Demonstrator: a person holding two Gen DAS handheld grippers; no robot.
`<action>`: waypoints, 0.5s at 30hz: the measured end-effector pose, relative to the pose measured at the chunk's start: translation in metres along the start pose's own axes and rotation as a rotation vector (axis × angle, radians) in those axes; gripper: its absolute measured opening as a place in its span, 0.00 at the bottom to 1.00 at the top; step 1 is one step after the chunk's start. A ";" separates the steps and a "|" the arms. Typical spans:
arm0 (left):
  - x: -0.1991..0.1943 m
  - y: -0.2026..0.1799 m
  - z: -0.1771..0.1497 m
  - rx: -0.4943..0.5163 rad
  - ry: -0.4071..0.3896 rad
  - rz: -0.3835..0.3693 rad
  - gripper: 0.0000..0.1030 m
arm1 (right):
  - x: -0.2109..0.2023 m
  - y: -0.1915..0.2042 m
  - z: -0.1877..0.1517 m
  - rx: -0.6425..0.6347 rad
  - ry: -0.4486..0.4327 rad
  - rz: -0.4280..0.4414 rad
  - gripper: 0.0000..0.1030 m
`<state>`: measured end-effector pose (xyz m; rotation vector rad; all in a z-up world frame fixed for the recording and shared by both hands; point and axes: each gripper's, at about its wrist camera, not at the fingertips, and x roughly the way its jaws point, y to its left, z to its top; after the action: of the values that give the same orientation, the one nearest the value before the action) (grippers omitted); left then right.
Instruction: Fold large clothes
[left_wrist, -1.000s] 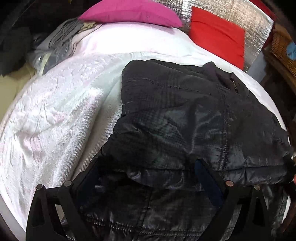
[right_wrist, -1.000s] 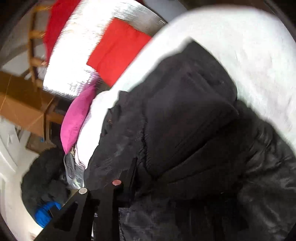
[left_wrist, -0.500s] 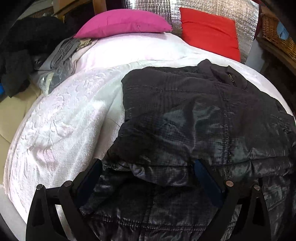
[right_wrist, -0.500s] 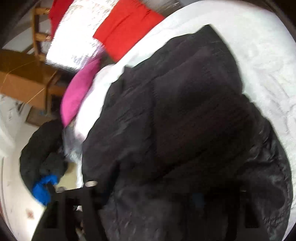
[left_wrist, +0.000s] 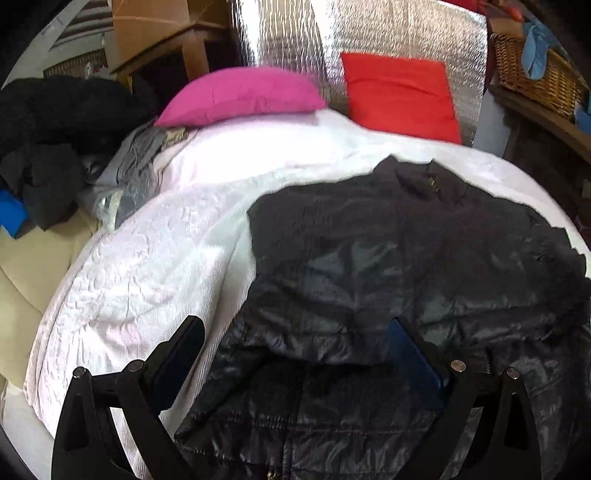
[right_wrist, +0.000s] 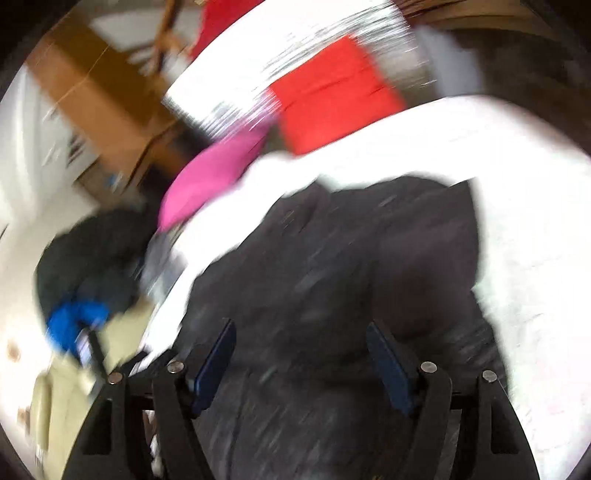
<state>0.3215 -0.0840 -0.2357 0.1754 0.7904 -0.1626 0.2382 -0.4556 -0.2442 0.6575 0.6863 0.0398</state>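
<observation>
A black quilted jacket (left_wrist: 388, 266) lies folded on a white bed (left_wrist: 155, 266), collar towards the far pillows. My left gripper (left_wrist: 295, 343) is open and empty, held above the jacket's near hem. In the blurred right wrist view the same jacket (right_wrist: 351, 280) fills the middle. My right gripper (right_wrist: 301, 347) is open and empty above it, with the blue pads wide apart.
A pink pillow (left_wrist: 240, 96) and a red pillow (left_wrist: 399, 92) lean on a silver foil panel (left_wrist: 369, 33) at the head of the bed. Dark and grey clothes (left_wrist: 55, 147) are piled at the left. A wicker basket (left_wrist: 535, 70) stands at the right.
Both grippers have pulled up and back from the jacket. The right gripper let go of the fabric, opened and swung level. More of the room shows now.
</observation>
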 end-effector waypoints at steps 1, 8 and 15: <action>-0.001 -0.002 0.002 0.004 -0.016 -0.001 0.97 | 0.005 -0.009 0.005 0.039 -0.029 -0.028 0.58; 0.030 -0.010 0.017 0.003 0.030 -0.016 0.97 | 0.051 -0.031 0.012 0.124 0.012 -0.150 0.38; 0.064 -0.007 0.009 0.008 0.188 -0.014 0.97 | 0.048 -0.053 0.010 0.188 0.103 -0.086 0.37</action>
<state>0.3699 -0.0980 -0.2761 0.1952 0.9786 -0.1642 0.2728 -0.4917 -0.2966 0.8098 0.8233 -0.0719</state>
